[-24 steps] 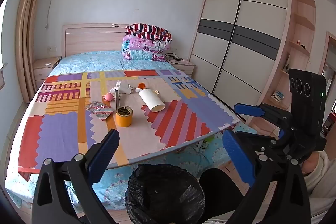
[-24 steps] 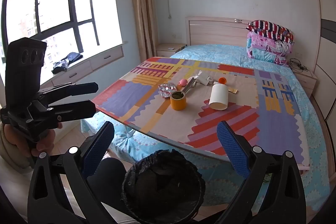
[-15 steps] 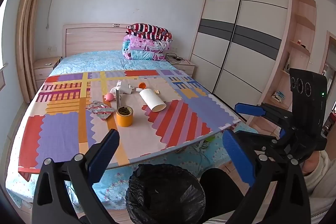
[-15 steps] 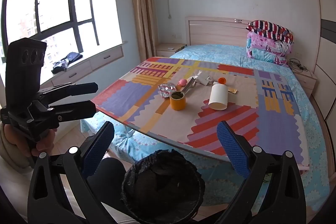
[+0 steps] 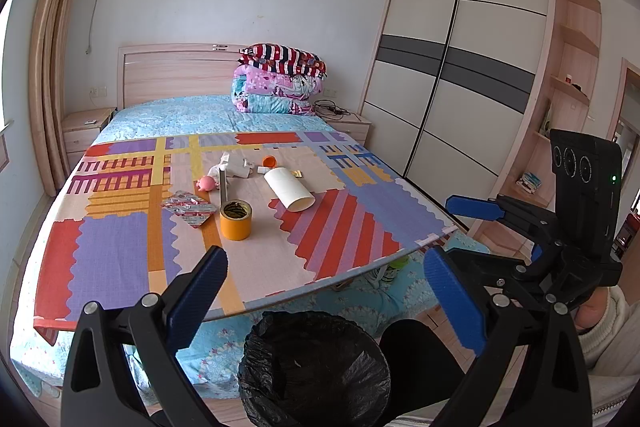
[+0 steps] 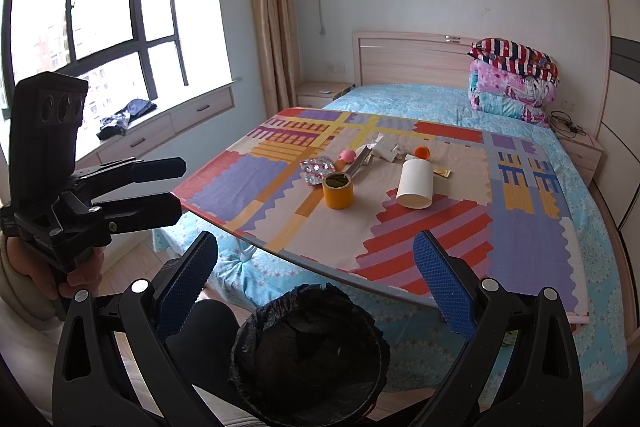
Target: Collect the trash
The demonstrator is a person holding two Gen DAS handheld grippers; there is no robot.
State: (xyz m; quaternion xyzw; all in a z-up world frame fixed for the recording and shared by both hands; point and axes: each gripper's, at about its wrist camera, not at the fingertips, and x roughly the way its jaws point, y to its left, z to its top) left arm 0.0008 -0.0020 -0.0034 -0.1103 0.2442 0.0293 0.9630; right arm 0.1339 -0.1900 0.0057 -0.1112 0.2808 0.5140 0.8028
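A black-lined trash bin stands on the floor just below both grippers; it also shows in the right wrist view. On the colourful mat lie a yellow tape roll, a white paper tube, a foil blister pack, a pink toy, crumpled white paper and an orange cap. My left gripper is open and empty in front of the mat's near edge. My right gripper is open and empty, and shows at the right of the left wrist view.
The mat lies on a bed with a blue sheet. Folded quilts sit by the headboard. A wardrobe stands to the right. A window seat runs along the left wall.
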